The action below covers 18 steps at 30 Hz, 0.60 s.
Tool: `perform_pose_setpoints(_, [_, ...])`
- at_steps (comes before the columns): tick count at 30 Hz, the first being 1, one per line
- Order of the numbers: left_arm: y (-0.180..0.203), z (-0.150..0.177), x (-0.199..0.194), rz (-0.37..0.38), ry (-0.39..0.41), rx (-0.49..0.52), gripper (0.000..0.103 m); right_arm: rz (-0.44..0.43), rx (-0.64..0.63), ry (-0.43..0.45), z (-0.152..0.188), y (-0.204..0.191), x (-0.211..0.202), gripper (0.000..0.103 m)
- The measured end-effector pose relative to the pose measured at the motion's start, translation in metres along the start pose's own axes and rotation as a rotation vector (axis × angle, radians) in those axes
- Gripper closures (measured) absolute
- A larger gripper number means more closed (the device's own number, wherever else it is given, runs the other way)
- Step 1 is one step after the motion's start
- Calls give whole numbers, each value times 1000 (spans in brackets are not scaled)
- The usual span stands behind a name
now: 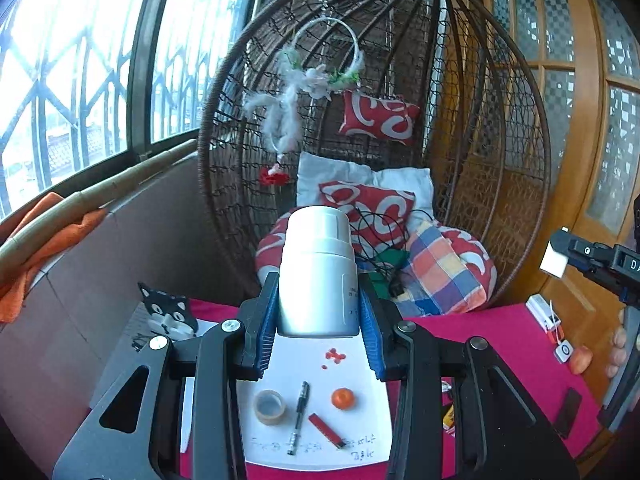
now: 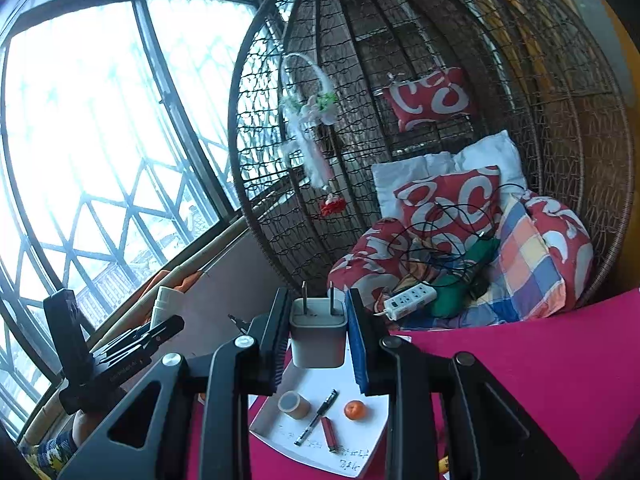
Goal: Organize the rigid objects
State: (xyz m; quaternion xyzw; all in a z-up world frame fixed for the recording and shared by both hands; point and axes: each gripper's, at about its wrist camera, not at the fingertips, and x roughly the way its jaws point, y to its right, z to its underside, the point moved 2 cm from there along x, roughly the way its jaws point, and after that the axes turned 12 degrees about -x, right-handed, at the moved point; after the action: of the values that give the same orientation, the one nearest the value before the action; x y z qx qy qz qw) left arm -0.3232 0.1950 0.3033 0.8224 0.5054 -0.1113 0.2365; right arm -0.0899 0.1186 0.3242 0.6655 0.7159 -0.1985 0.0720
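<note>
1. Two items are held aloft above the white sheet (image 1: 316,364), which is laid on the magenta-covered table (image 1: 500,340) and serves as the landmark here.
2. White bottle (image 1: 318,272): pinched upright in the left claw (image 1: 319,320), the blue pads (image 1: 269,320) pressed against its lower body only. Risk: the smooth, rounded wall is gripped low and the capped top stands well above the pads, so the bottle could tip or slide out if swung quickly.
3. Grey plug adapter (image 2: 318,332): pinched in the right claw (image 2: 319,344), prongs upward, above the far edge of the sheet. Risk: the block is small and held by its flat sides; a twist in the grip could be caused by any knock on the prongs.
4. Already lying on the sheet, in a row: tape roll (image 1: 270,406), black pen (image 1: 299,416), red rectangular piece (image 1: 326,430), orange round object (image 1: 343,398).
5. Risk on setting down: the pen and the orange round object could be rolled out of line if struck by a descending claw or by a dropped item.
6. Risk between claws: both are carried close over the same sheet, so a collision is judged possible if they are lowered together.
</note>
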Motion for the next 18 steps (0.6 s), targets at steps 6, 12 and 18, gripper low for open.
perform_pose_setpoints(6, [-16, -7, -4, -17, 18, -3, 67, -25, -9, -1, -3, -15, 15, 77])
perform_pose_setpoints(12, [-31, -11, -3, -28, 21, -7, 67, -43, -12, -18, -2, -27, 34, 77])
perform_pose_setpoints(18, [-48, -18, 6, -31, 13, -14, 67, -35, -28, -39, -3, -36, 55, 77])
